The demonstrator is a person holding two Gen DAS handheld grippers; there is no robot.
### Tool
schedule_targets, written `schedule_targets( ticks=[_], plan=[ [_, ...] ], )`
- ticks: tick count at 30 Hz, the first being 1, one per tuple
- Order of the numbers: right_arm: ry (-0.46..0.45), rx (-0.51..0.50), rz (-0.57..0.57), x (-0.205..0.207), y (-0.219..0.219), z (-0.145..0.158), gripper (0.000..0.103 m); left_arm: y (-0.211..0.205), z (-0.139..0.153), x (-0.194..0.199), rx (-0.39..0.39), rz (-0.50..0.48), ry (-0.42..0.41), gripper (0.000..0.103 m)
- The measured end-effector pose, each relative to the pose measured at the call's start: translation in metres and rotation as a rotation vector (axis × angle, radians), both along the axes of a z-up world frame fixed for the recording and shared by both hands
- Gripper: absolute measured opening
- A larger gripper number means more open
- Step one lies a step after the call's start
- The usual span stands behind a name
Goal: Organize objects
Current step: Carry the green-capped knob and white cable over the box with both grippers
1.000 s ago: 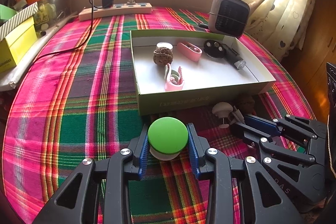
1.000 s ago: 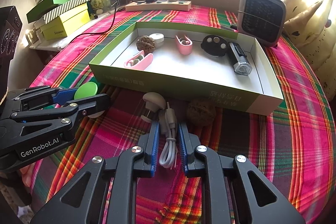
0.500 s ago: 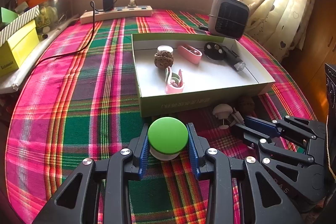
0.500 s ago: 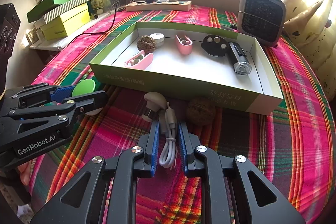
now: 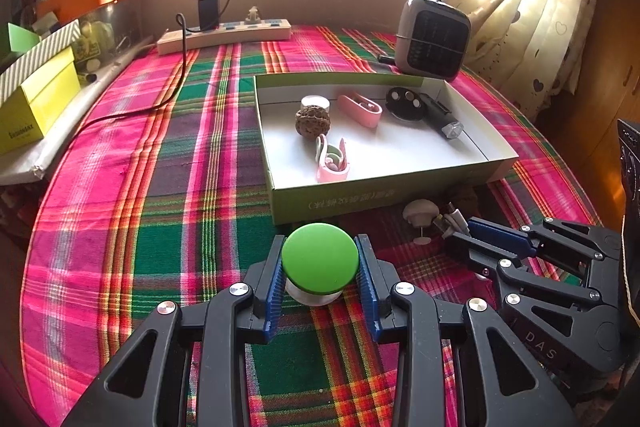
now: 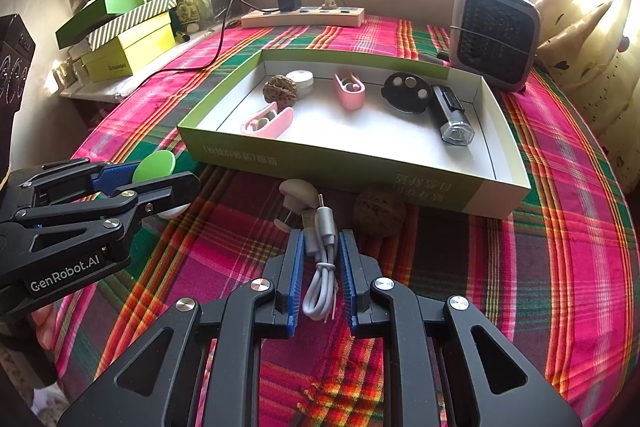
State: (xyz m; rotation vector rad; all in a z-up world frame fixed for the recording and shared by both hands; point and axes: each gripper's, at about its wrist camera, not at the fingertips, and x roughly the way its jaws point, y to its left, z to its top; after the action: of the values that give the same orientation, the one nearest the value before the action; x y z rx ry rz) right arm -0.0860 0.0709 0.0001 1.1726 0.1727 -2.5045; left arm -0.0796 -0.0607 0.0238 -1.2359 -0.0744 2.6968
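Note:
My left gripper [image 5: 320,267] is shut on a round green-lidded jar [image 5: 319,259] and holds it just above the plaid cloth, in front of the green-sided tray [image 5: 360,201]. The jar also shows in the right wrist view [image 6: 155,166]. My right gripper [image 6: 322,247] is shut on a coiled grey USB cable [image 6: 320,259]. Just ahead of it lie a white plug [image 6: 298,191] and a walnut [image 6: 379,211]. The tray [image 6: 320,163] holds a walnut [image 6: 281,91], a white round tin [image 6: 301,79], two pink cases, a black disc and a black torch [image 6: 452,115].
A small heater [image 6: 496,35] stands behind the tray at right. A power strip [image 6: 304,15] with a charger and black cord lies at the back. Stacked yellow and green boxes [image 6: 128,43] sit at the far left. Curtains hang at right.
The left gripper has risen a little with the green jar, so the table looks further off. The right gripper holds the cable in the same place.

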Motion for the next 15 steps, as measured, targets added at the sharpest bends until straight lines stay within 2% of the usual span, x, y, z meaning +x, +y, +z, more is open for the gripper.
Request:
schedule_targets(
  ticks=[15],
  plan=[
    [0.043,-0.034,0.007,0.007,0.009,0.019,0.018,0.005,0.023,0.013,-0.007,-0.018,0.068,0.031]
  ],
)
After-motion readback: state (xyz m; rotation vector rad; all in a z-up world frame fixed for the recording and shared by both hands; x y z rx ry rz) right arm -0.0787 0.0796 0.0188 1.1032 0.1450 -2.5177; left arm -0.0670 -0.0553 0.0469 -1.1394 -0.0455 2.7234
